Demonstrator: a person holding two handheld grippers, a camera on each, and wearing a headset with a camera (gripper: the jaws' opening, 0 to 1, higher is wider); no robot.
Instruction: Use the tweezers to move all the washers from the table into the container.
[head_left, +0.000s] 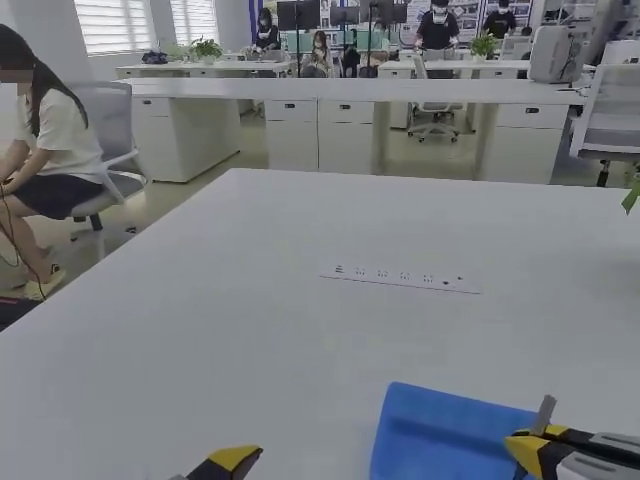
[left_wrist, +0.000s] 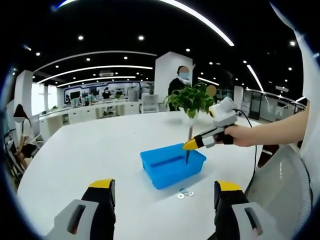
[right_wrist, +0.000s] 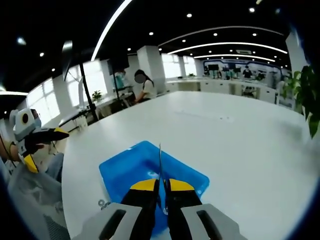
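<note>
- white workbench (left_wrist: 95, 150) in a bright open office, with a potted plant (left_wrist: 192, 100) at its far side and a power strip (head_left: 400, 277) lying flat on it.
- a blue container (left_wrist: 167, 176) sits on the workbench, open side up.
- the right gripper (right_wrist: 159, 186) has its jaws pinched together on the tweezers (right_wrist: 160, 160), which point down into the container.
- the left gripper (left_wrist: 165, 184) faces the container with its jaws spread wide, holding nothing.
- a few washers (left_wrist: 185, 193) lie on the bare table, just beside the container wall that faces the left gripper, outside it.
</note>
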